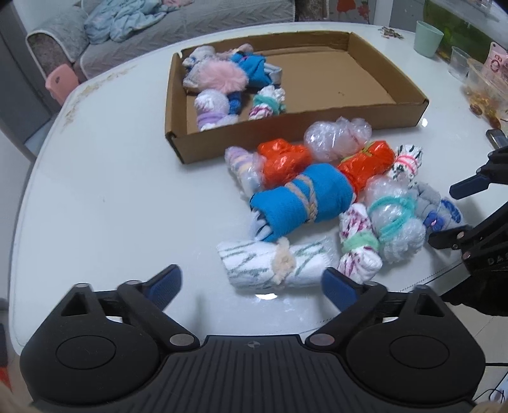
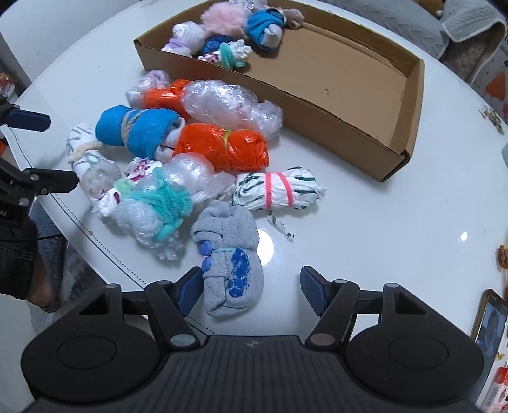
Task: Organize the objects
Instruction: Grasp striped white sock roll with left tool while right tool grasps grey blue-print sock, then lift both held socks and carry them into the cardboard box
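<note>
Nearest the right wrist camera, a grey sock bundle [image 2: 230, 270] is seen on the white worktop [image 2: 397, 222] between the spread jaws of the right hand-held gripper [image 2: 250, 287]; only one pad [image 2: 190, 287] seems to touch it. Spread wide and empty, the left hand-held gripper [image 1: 252, 282] is held over a white striped roll [image 1: 273, 263]. Some bundles are already placed in the cardboard box [image 1: 317, 127].

A glossy white round table [image 1: 95, 190] is seen, with lamp glare reflected on its top. Beyond its far edge a grey quilted sofa [image 1: 190, 22] is set, and light blue cloth [image 1: 120, 22] is heaped on it. Near the far right edge a mint green cup [image 1: 428, 38] and a clear plastic cup [image 1: 459, 62] are placed.
</note>
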Motion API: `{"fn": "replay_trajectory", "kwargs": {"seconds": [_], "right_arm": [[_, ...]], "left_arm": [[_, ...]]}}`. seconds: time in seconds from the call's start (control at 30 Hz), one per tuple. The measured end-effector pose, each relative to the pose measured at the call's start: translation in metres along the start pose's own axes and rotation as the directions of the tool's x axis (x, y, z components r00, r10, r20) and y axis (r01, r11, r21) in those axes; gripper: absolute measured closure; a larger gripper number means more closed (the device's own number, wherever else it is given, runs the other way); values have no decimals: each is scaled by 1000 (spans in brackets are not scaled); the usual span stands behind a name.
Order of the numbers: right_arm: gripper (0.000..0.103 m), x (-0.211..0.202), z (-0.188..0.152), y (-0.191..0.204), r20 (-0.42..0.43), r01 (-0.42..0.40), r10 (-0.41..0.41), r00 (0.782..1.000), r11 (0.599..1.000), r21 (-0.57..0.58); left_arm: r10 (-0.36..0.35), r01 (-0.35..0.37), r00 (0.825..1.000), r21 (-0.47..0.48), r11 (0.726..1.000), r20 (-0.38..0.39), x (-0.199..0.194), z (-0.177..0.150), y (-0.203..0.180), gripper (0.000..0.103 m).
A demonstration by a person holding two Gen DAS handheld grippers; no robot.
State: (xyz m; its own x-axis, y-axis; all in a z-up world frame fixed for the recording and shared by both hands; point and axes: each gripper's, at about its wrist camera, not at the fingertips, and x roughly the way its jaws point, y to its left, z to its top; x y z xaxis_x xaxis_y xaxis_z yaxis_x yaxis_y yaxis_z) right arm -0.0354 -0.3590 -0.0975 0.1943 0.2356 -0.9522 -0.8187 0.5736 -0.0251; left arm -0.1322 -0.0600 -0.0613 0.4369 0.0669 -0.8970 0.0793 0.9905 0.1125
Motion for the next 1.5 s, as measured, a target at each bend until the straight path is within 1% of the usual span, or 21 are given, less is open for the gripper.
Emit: {"fn": "replay_trajectory", "kwargs": {"seconds": [0.1, 0.23, 0.27, 0.33, 0.37, 0.4, 0.43, 0.47, 0.5, 0.57, 0.63, 0.8, 0.93, 1.0, 1.07, 1.13, 1.2, 1.27, 1.33, 1.4, 1.5], "right_arm": [[38, 2, 1, -1, -7, 7, -7, 1000, 1000, -8], [38, 3, 2, 0, -6, 4, -4, 1000, 1000, -7], [38, 3, 2, -1, -8, 4, -4, 1000, 1000, -6], [40, 4, 3, 0, -9, 2, -2, 1000, 1000, -6], [42, 4, 3, -1, -10, -4, 4, 1000, 1000, -4], [49, 4, 3, -1, -14, -10, 10, 1000, 1000, -3], [55, 5, 3, -2, -18, -14, 14, 1000, 1000, -1], [58, 4, 3, -2, -18, -19, 19, 1000, 1000, 3], [67, 3, 4, -3, -18, -27, 27, 999, 1000, 7], [68, 2, 3, -4, -22, -35, 35, 999, 999, 15], [69, 1, 2, -4, -21, -36, 36, 999, 999, 14], [69, -10, -2, -9, 3, -61, 61, 998, 998, 28], [69, -19, -4, -18, 21, -65, 63, 998, 996, 57], [69, -24, -4, -22, 33, -61, 59, 998, 995, 74], [69, -27, 0, -29, 61, -70, 64, 996, 993, 99], [69, -39, 2, -37, 104, -91, 78, 991, 987, 130], [69, -50, 6, -48, 154, -107, 83, 985, 983, 152], [69, -64, 12, -58, 201, -106, 72, 977, 981, 165], [69, -76, 22, -67, 238, -82, 40, 970, 982, 169], [69, -86, 42, -80, 278, -74, 23, 960, 982, 175], [69, -93, 74, -96, 338, -60, -4, 941, 982, 178]], "left_arm": [[-22, 22, 1000, -19, 1000, 4, 2, 2, -2, 1], [-3, 3, 1000, -37, 999, 1, 15, 5, -6, 1], [-13, 12, 1000, -48, 999, -2, 20, 6, -5, 1], [-42, 41, 999, -75, 996, -8, 24, 4, -3, 4], [-52, 51, 999, -78, 996, -11, 24, 3, -3, 8], [-61, 60, 998, -69, 996, -17, 24, 3, -4, 11], [-72, 70, 997, -59, 996, -22, 24, 4, -5, 18], [-72, 71, 997, -53, 996, -24, 24, 4, -6, 18], [-71, 70, 997, -44, 997, -25, 23, 4, -7, 19], [-73, 72, 997, -33, 997, -29, 22, 4, -7, 21], [-81, 80, 996, -47, 996, -29, 19, 5, -5, 22], [-42, 41, 999, -27, 999, -18, 6, 7, -1, 23], [-22, 21, 999, -34, 999, -30, -4, 10, 3, 23], [-18, 17, 1000, -46, 999, -17, -14, 14, 7, 23], [-19, 21, 1000, -62, 998, 21, -28, 23, 12, 23], [-34, 40, 997, -81, 996, 65, -41, 34, 18, 23], [-46, 54, 993, -79, 995, 106, -51, 50, 19, 23], [-59, 68, 988, -53, 996, 145, -59, 70, 17, 23], [-64, 68, 981, -16, 998, 183, -62, 95, 12, 23], [-75, 74, 973, 11, 997, 217, -61, 124, 6, 23], [-105, 89, 953, 69, 994, 284, -51, 166, -6, 23]]}}
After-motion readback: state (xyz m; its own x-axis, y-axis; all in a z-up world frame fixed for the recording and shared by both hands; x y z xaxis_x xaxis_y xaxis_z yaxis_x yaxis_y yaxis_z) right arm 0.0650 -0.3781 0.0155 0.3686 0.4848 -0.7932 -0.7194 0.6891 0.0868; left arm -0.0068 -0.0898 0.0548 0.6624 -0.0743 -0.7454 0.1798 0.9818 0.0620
